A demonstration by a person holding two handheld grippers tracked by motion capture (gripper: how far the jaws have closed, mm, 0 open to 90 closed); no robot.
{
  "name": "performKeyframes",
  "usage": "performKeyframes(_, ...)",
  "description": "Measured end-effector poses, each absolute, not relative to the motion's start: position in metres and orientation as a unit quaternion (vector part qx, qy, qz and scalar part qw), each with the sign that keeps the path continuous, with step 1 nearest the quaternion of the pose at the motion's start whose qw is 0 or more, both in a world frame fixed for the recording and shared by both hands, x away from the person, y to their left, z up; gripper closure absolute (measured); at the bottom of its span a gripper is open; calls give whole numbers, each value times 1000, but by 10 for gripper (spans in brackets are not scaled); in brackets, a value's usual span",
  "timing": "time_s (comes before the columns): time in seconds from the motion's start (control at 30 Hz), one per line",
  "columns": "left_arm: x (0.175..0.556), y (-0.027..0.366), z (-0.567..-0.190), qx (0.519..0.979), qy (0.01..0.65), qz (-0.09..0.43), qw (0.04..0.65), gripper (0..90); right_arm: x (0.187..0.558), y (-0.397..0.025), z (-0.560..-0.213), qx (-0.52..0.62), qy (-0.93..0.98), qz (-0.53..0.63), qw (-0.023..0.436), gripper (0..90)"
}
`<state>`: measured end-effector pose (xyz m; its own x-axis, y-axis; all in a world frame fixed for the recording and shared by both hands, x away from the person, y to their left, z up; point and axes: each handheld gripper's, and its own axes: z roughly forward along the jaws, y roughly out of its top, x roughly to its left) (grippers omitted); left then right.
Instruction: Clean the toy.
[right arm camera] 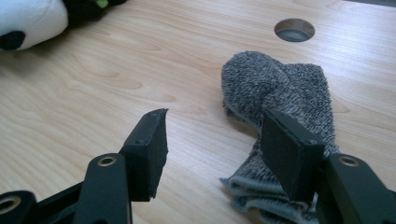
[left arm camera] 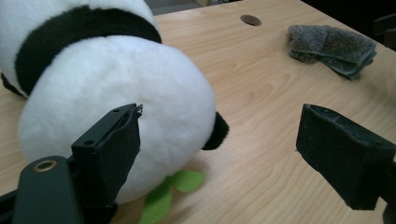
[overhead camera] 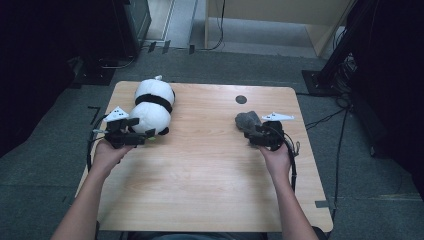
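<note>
- Two soft things lie on a pale wood-grain table (overhead camera: 210, 165) with rounded corners and a round cable hole (overhead camera: 241, 99) near its far edge.
- At the left sits a plush panda (overhead camera: 152, 106): rounded, fluffy white pile with a black band across its middle, a small black ear or paw, and a flat green felt leaf (left arm camera: 170, 193) poking out beneath it on the table.
- The left gripper (overhead camera: 134, 134) is held at the panda's near end. In the left gripper view its jaws stand wide apart and grip nothing; one flat black pad is close against the white fur, though I cannot tell whether it touches, and the other is well clear over bare wood.
- At the right lies a grey cloth (right arm camera: 280, 98), a thick looped terry weave, folded into a lumpy wad with layered edges showing at its near end.
- The right gripper (overhead camera: 256, 134) is at the cloth's near edge. Its jaws are parted about halfway, holding nothing; one pad stands in front of the folded cloth, the other over bare table just beside it.
- Panda and cloth lie well apart.
</note>
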<state>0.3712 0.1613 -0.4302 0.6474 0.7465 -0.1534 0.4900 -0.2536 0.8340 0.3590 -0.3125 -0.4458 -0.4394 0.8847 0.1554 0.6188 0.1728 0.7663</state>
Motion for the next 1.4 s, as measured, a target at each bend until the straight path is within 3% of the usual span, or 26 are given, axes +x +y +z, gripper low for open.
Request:
performKeyframes(0.67,333,139,-456,797,361,122,468,153,313,-286,-468,441,773,426,164,414)
performKeyframes(1.03,333,125,-479,810,364,116,445,166,312,-273,-489,431,787,419,137,409)
performKeyframes(1.13,332,123,-485,807,371,127,442,249,315,-271,-496,433,793,408,132,413)
performKeyframes(1.23,333,123,-492,813,377,110,431,248,316,-268,-502,433,801,395,120,416)
performKeyframes(1.4,332,121,-500,826,362,123,414,247,316,-261,-509,421,817,371,136,415)
